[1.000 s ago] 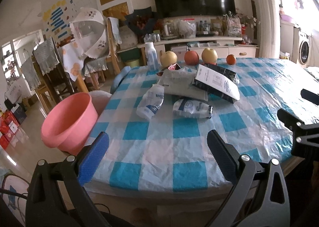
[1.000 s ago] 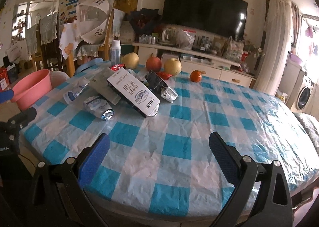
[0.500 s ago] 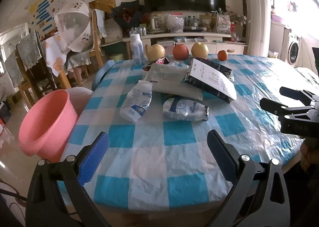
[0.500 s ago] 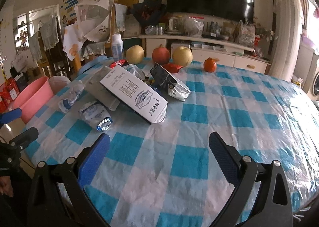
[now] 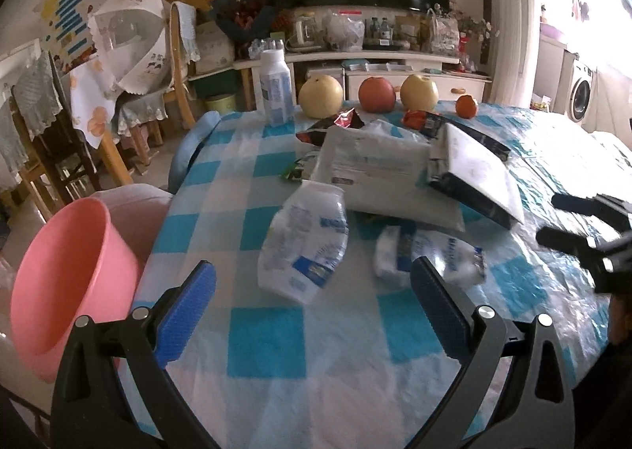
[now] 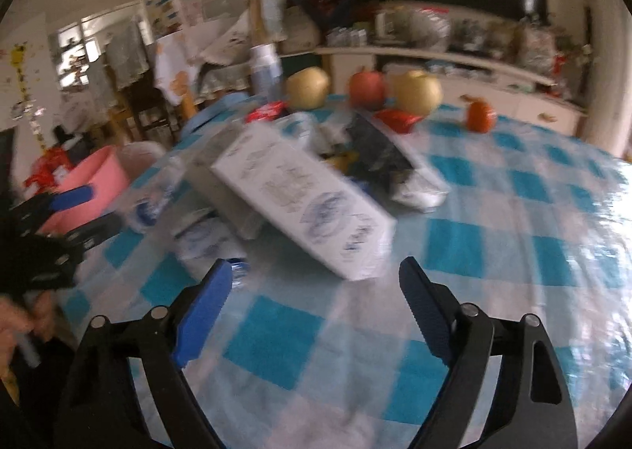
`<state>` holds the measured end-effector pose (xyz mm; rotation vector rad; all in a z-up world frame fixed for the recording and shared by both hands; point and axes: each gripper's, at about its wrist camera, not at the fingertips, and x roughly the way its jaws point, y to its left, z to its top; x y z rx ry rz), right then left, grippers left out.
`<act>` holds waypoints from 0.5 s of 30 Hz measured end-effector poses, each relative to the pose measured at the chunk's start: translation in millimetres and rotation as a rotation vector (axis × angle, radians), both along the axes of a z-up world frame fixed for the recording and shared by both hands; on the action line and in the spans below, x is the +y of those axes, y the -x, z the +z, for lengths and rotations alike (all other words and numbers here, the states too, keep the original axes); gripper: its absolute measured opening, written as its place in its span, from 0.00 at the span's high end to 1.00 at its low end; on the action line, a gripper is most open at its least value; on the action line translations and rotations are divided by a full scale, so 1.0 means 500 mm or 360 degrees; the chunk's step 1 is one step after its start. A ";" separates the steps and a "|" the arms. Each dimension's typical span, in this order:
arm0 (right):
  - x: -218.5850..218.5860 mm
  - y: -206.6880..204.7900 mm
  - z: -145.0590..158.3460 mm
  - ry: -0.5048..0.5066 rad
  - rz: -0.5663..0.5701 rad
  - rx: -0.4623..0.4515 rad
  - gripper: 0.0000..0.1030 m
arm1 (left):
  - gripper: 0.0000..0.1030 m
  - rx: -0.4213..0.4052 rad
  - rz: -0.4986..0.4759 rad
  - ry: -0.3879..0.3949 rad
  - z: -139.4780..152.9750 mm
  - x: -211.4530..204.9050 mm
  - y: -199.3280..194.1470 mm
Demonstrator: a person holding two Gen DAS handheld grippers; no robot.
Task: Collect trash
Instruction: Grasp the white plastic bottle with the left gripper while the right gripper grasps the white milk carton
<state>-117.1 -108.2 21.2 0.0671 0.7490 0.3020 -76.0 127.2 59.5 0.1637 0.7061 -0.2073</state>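
Note:
Trash lies in a pile on the blue-checked tablecloth (image 5: 268,342): a crushed plastic bottle (image 5: 306,247), a crumpled white-blue wrapper (image 5: 430,255), a large white pouch (image 5: 379,172) and a white carton box (image 5: 478,172) (image 6: 304,200). My left gripper (image 5: 312,310) is open and empty, just short of the crushed bottle. My right gripper (image 6: 316,310) is open and empty, just in front of the carton box; it also shows in the left wrist view (image 5: 584,224). The right wrist view is blurred.
A pink plastic basin (image 5: 67,283) stands beside the table's left edge, also seen in the right wrist view (image 6: 93,184). An upright white bottle (image 5: 275,87), three large fruits (image 5: 377,93) and a small orange (image 5: 466,106) stand at the table's far side. Chairs (image 5: 130,93) are at the left.
Both grippers have moved forward over the table toward the trash pile, which now looks larger and closer. Both stay open and empty.

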 end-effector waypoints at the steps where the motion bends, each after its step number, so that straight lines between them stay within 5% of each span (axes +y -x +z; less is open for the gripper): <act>1: 0.014 -0.002 -0.003 0.0003 0.0045 0.0013 0.17 | 0.04 0.0012 -0.0004 0.0007 -0.003 0.005 -0.012; 9: 0.023 -0.029 0.020 0.0072 0.0027 -0.0077 0.14 | 0.04 0.0100 -0.0060 0.0034 -0.032 0.019 -0.076; 15: 0.037 -0.078 0.008 0.0274 0.0062 -0.0104 0.14 | 0.04 0.0155 -0.0061 0.0059 -0.055 0.027 -0.113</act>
